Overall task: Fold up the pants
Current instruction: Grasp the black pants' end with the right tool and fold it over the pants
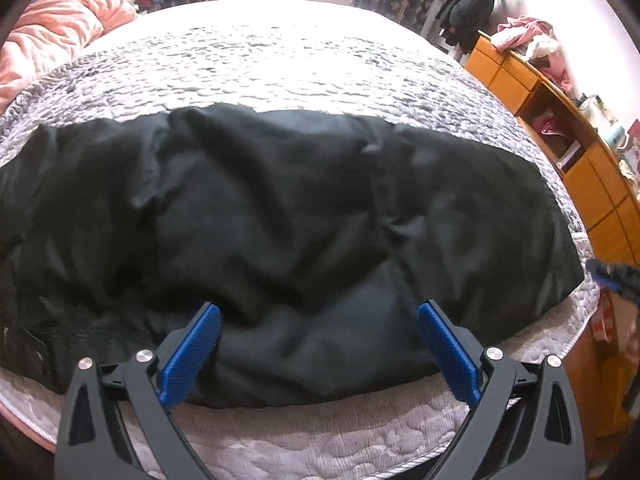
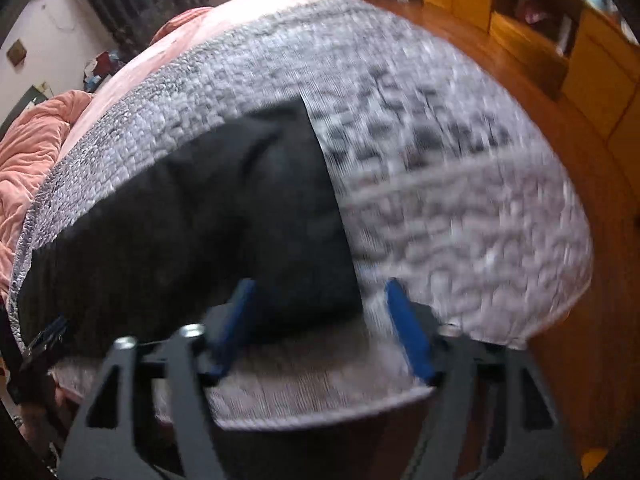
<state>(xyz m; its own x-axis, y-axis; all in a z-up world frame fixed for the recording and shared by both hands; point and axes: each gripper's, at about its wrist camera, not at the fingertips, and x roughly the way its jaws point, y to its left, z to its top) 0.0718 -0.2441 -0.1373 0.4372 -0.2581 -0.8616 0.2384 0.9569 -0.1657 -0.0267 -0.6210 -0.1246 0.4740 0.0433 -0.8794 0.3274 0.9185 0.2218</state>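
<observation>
Black pants (image 1: pixel 280 208) lie spread lengthwise across the near part of a bed with a grey quilted cover (image 1: pixel 280 64). My left gripper (image 1: pixel 319 307) hovers open over their near edge, blue pads (image 1: pixel 192 356) wide apart, nothing pinched. At the right edge of this view the right gripper (image 1: pixel 612 276) shows as a blurred blue tip beside the pants' end. In the blurred right wrist view the pants' end (image 2: pixel 240 208) reaches a straight edge on the cover (image 2: pixel 440 200). My right gripper (image 2: pixel 320 284) stands open, the pants' near corner between its fingers, untouched by the pads. The left gripper (image 2: pixel 48 336) peeks in at far left.
A pink duvet (image 1: pixel 56 36) is bunched at the bed's far left. An orange wooden shelf unit (image 1: pixel 560 128) with clothes on top runs along the right wall, with wooden floor (image 2: pixel 560 160) between it and the bed. Dark coats (image 1: pixel 472 4) hang in the back corner.
</observation>
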